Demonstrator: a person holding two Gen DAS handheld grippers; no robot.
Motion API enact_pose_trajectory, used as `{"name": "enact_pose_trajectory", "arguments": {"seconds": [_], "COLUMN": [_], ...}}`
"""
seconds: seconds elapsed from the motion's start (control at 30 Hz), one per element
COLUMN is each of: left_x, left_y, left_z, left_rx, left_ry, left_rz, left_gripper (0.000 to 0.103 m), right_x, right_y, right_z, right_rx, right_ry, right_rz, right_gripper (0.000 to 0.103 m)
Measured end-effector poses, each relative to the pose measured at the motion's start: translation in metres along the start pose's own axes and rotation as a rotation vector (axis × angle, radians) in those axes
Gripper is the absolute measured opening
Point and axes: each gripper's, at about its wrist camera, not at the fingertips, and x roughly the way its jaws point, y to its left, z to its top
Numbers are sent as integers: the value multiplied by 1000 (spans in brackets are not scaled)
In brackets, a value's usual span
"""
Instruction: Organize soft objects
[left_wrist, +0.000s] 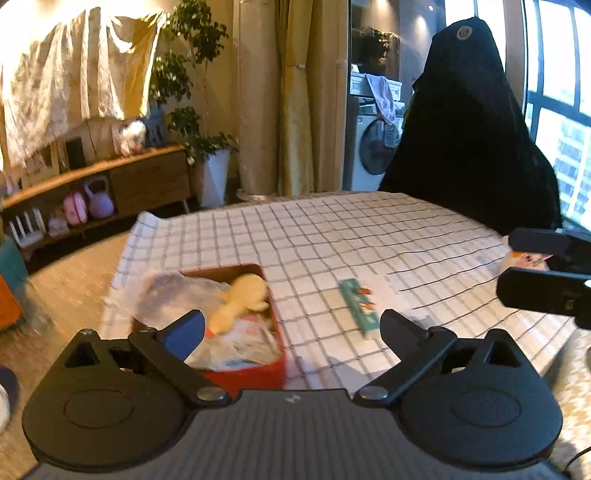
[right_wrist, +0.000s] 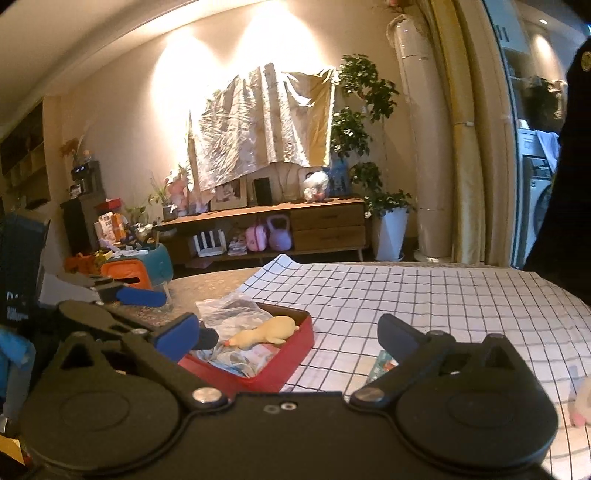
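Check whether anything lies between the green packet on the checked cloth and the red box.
Nothing visible does. The green packet lies flat to the right of the red box, and only bare checked cloth lies between them.

No readable text, number or brand anywhere. Only a round pale emblem (left_wrist: 463, 33) near the top of the black chair back (left_wrist: 469, 129), its lettering too blurred to make out; printing on the green packet (left_wrist: 356, 304) on the checked cloth (left_wrist: 332, 236) equally illegible.
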Motion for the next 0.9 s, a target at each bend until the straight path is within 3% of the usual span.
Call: {"name": "enact_pose_trajectory", "arguments": {"seconds": [0.17, 0.47, 0.9], "left_x": [-7, -22, -27], "left_y": [-2, -2, -2], "left_z": [-8, -10, -9], "left_rx": [-51, -68, -75], "left_ry": [6, -23, -38], "left_rz": [-4, 85, 74], "left_gripper": [102, 102, 102], "right_x": [-7, -14, -13], "right_y": [1, 6, 11], "right_z": [-10, -26, -26], "right_rx": [25, 27, 32], "right_ry": [-8, -9, -4], "right_rz": [-22, -77, -92], "right_gripper": [103, 103, 103]}}
